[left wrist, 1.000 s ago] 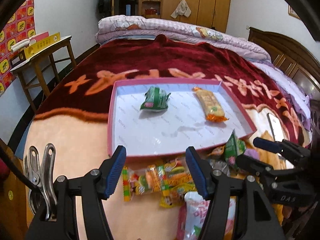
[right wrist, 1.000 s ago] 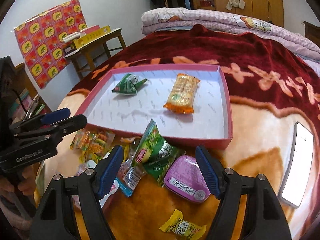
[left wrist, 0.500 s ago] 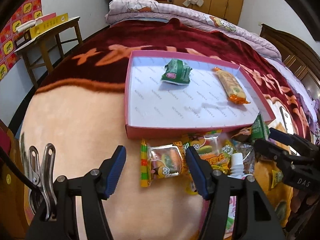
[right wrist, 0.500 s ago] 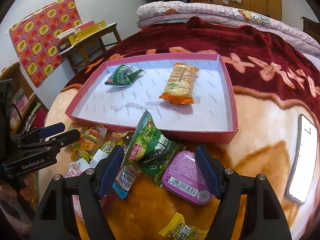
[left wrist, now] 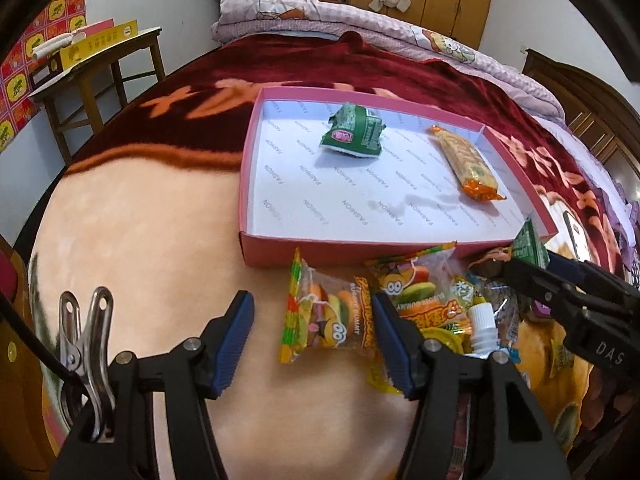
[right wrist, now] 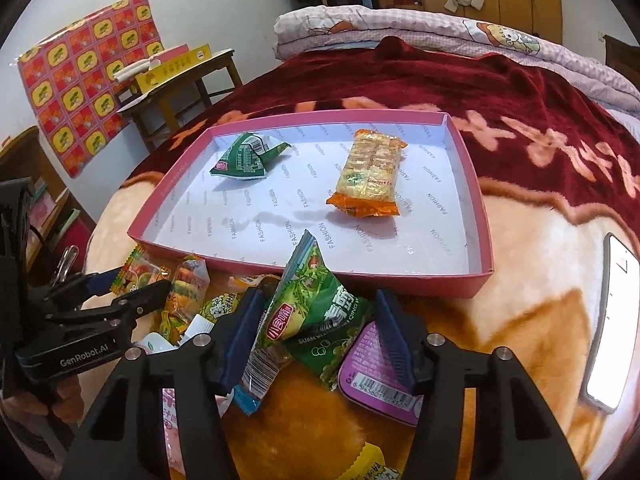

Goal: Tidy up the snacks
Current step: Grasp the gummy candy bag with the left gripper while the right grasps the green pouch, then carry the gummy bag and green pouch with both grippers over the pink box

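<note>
Reaching for loose snacks beside pink tray (right wrist: 478, 276). Left gripper (left wrist: 314, 340) wide open around gummy bag (left wrist: 326, 320), right gripper (right wrist: 316, 330) wide open around green bag (right wrist: 320, 312), gripping nothing yet. Next: closing, lifting into tray.

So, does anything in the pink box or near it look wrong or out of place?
One thing: the white floor of the pink box has a faint wet-looking smear in front of the orange cracker pack, like a spill or a stain. The green pouch lies crumpled, not damaged.
</note>
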Demonstrator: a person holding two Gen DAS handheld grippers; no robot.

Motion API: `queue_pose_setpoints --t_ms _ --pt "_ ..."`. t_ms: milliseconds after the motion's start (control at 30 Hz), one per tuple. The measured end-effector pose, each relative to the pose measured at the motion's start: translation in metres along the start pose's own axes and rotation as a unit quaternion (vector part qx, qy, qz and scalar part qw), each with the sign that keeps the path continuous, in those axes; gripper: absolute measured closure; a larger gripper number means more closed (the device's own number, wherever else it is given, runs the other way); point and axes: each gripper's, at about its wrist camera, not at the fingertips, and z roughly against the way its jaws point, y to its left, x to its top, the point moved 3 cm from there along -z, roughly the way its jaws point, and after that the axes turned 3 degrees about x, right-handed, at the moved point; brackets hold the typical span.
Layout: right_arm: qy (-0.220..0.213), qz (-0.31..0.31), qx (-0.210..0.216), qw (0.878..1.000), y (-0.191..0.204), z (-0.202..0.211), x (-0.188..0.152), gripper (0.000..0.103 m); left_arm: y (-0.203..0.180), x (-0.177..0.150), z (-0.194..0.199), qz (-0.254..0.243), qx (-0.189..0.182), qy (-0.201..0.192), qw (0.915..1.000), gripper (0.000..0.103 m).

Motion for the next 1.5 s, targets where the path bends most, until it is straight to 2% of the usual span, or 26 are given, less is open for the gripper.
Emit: queue_pose_setpoints --t_ms 100,267,333,533,1100,1500 --pt "0.000 0.001 0.000 1.000 0.000 -0.001 0.000 0.046 0.000 0.000 0.000 -0.001 0.002 -0.002 1.0000 0.044" --pt "-0.001 -0.003 0.001 1.000 0.001 -0.001 -0.001 0.048 -0.002 0.000 0.001 -0.002 -0.009 -0.003 1.0000 0.060" --pt "-0.002 -0.005 0.002 1.000 0.001 -0.001 -0.001 0.049 -0.003 0.000 0.002 -0.004 -0.013 -0.002 0.9999 0.063" --pt "-0.007 -0.008 0.005 1.000 0.003 0.004 -0.001 0.054 -0.003 -0.001 0.005 -0.003 -0.015 -0.002 0.9999 0.064" --pt "-0.044 0.002 0.011 0.999 0.015 0.037 -0.002 0.055 -0.020 0.008 0.046 -0.027 -0.032 -0.042 0.9982 0.064" --pt "-0.059 0.002 0.008 0.998 0.016 0.049 0.004 0.055 -0.040 0.026 0.050 -0.055 -0.046 -0.058 0.9957 0.064"
